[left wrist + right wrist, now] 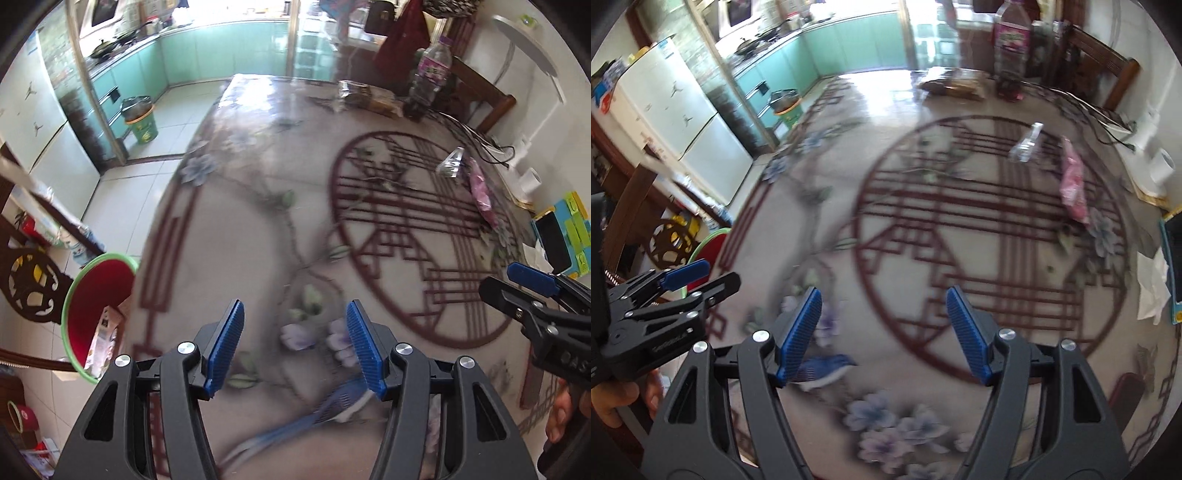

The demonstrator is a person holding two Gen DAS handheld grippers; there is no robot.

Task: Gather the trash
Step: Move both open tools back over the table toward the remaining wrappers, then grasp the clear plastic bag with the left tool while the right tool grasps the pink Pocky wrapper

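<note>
Patterned table (229,236) in a home dining area, glossy cloth printed with flowers and a large dark-red round lattice; teal kitchen cabinets (207,55) behind, white fridge (683,122) at the left, green bin (142,122) on the kitchen floor. Both views smeared by motion.

Left gripper (294,341): over the near part of the table, angled down, blue pads parted by a moderate gap, nothing between them. Beneath and slightly ahead, only flower print and a blue fly swatter (332,402) lying flat on the cloth.

Right gripper (882,334): likewise about half open and empty, above the lattice print, the swatter head (823,369) just beside its left pad in the picture. Part of a hand (617,398) visible under the other tool at the lower left.

Trash on the table, well apart from both tools, toward the far right side: a crumpled clear plastic piece (451,162) and, just beyond it, a pink wrapper (482,192); same pair in the right view, clear piece (1027,144) and pink wrapper (1075,184). White tissue (1152,284) at the right edge.

Red basket with green rim (96,314) off the table's left edge, low, a printed carton inside. Tall plastic bottle (430,79) and packaged snacks (369,96) at the far end.
</note>
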